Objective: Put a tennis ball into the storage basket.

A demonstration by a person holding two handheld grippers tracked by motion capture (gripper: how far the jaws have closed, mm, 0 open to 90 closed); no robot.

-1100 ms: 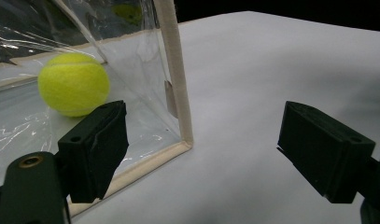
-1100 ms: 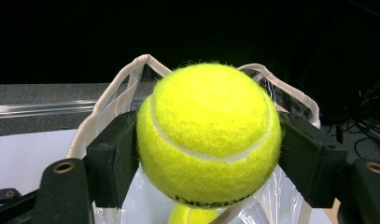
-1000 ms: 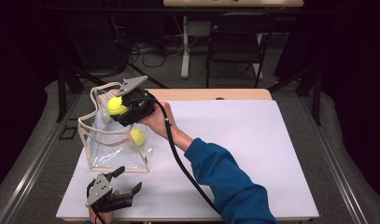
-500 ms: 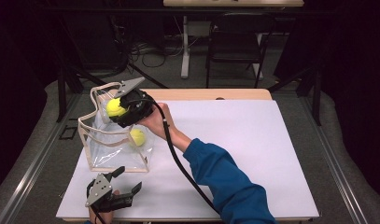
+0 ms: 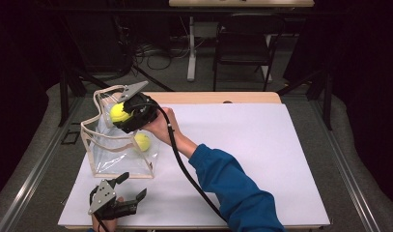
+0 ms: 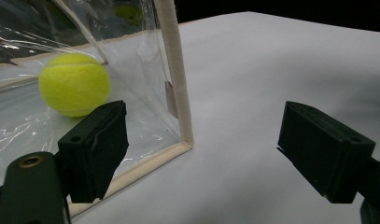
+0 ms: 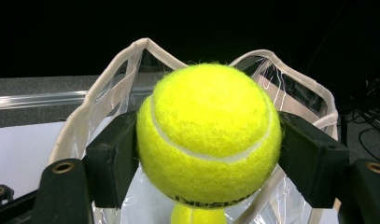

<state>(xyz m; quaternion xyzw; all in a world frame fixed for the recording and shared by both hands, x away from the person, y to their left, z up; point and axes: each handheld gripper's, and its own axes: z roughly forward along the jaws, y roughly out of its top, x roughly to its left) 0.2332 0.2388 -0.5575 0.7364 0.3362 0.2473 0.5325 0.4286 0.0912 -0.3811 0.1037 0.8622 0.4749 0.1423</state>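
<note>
I have a yellow tennis ball [image 7: 208,135] pinched between the jaws of my right gripper [image 5: 122,115]. The jaws press on both sides of it. In the high view the ball [image 5: 119,112] hangs over the open top of the clear bag [image 5: 118,159], which stands on the counter [image 5: 261,159] at its left side.

The thing that matters most is that the ball is right above the bag's mouth. In the right gripper view I see the bag's pale rim [image 7: 131,51] curving around behind the ball, and a second ball [image 7: 197,214] peeks out straight below it, down inside the bag. So I think the way to go is down, and then I let go.

My left gripper [image 5: 129,186] rests low on the counter, just in front of the bag. Its jaws are spread wide with nothing between them. In its own view, the bag's corner seam [image 6: 176,74] stands close ahead, and the second ball [image 6: 74,84] sits behind the clear wall.

My right hand is the one to use.
</note>
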